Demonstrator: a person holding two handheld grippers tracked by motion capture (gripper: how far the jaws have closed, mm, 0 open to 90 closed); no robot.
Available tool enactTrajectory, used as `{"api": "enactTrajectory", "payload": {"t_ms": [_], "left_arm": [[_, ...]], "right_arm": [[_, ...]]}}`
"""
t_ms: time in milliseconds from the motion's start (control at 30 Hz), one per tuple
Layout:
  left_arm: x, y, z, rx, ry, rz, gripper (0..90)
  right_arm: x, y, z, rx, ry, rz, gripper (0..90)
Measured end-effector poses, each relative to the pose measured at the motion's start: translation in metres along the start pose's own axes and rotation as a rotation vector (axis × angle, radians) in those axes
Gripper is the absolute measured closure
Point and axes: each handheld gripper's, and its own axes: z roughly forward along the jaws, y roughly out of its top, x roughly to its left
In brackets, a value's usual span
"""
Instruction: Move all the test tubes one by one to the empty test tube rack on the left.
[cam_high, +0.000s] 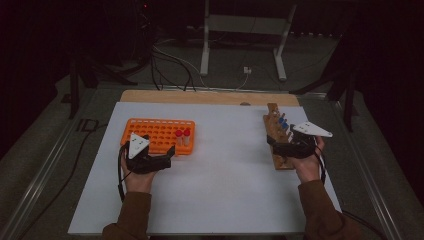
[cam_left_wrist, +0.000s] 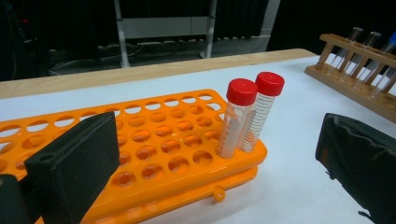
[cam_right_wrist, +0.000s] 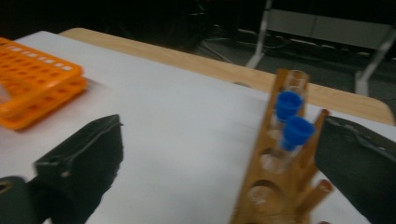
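Note:
An orange tube rack lies at the left of the white sheet, with two red-capped tubes upright in its right end. My left gripper hovers at the rack's near edge. In the left gripper view this gripper is open, and the red-capped tubes stand ahead between the wide jaws, untouched. At the right, a wooden rack holds blue-capped tubes. My right gripper is open beside it. In the right gripper view, the blue-capped tubes and the wooden rack stand between the jaws, nearer the right one.
The white sheet covers a wooden table whose bare far edge shows. A wide stretch of sheet separates the two racks. Beyond the table stand a metal frame and cables on the floor. Both forearms enter from below.

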Motion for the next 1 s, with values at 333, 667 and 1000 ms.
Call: {"api": "enactTrajectory", "payload": {"t_ms": [333,667,1000], "left_arm": [[0.001,-0.002,0.001,0.0,0.003,-0.022,0.4],[0.001,-0.004,0.003,0.013,0.008,-0.026,0.4],[0.001,-0.004,0.004,0.015,0.01,-0.027,0.4]], "right_arm": [[-0.026,0.001,0.014,0.038,-0.036,0.037,15.0],[-0.038,-0.007,0.032,0.074,-0.054,0.061,50.8],[-0.041,-0.009,0.04,0.107,-0.092,0.078,71.3]]}}
